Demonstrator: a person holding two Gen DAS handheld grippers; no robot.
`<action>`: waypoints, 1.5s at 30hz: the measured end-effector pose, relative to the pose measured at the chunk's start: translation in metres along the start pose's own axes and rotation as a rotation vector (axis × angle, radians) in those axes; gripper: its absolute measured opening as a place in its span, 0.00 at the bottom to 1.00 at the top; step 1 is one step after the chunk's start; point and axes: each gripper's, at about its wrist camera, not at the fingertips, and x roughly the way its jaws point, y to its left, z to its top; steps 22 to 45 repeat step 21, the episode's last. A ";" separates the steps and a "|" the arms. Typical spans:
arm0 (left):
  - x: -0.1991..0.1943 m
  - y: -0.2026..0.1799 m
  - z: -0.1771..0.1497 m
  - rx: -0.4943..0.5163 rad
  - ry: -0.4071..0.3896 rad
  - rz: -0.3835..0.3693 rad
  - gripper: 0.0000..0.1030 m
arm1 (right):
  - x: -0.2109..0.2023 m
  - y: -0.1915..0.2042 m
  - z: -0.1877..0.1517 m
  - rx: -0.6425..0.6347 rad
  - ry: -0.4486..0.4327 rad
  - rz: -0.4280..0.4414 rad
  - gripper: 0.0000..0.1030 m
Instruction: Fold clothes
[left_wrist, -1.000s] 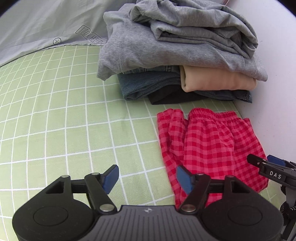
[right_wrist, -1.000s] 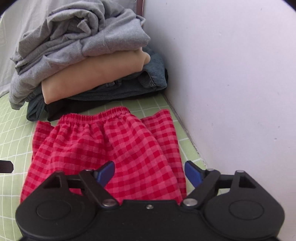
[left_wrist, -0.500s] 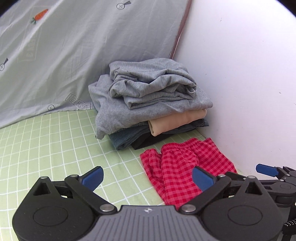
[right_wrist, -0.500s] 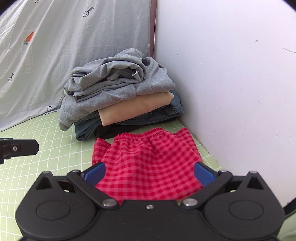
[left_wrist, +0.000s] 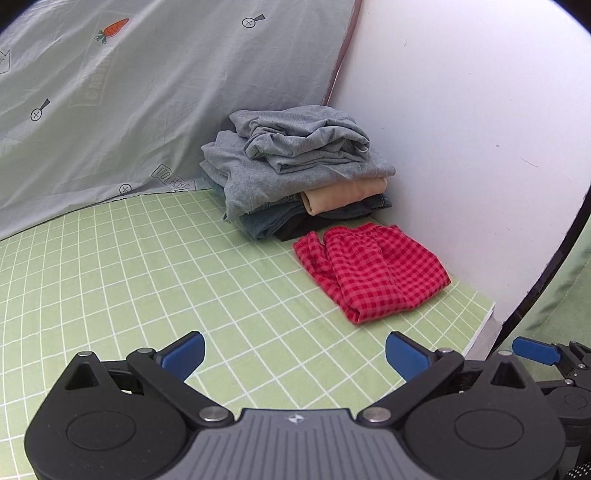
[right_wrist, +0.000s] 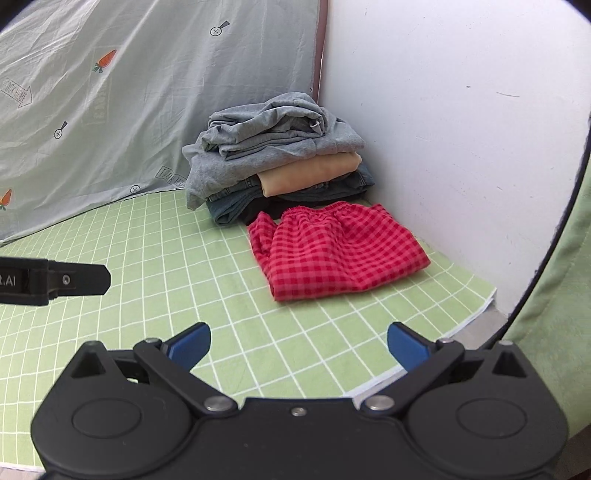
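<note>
Shorts (right_wrist: 336, 251), red-checked and folded, lie on the green mat (right_wrist: 166, 266) just before the stack (right_wrist: 277, 158), while both grippers, left (left_wrist: 294, 354) and right (right_wrist: 298, 345), hover spread and empty.

Green grid-patterned mat (left_wrist: 155, 258), grey carrot-print sheet (left_wrist: 147, 92) behind, white wall (left_wrist: 461, 129) alongside.

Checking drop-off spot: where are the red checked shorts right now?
In both wrist views the red checked shorts lie folded on the green grid mat, right of centre, just in front of the clothes stack near the white wall.
</note>
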 end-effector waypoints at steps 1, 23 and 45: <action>-0.006 0.002 -0.006 0.015 0.002 0.004 1.00 | -0.007 0.004 -0.005 0.002 -0.001 -0.005 1.00; -0.058 0.006 -0.039 0.144 -0.044 -0.020 1.00 | -0.052 0.036 -0.038 0.039 -0.045 -0.047 1.00; -0.058 0.006 -0.039 0.144 -0.044 -0.020 1.00 | -0.052 0.036 -0.038 0.039 -0.045 -0.047 1.00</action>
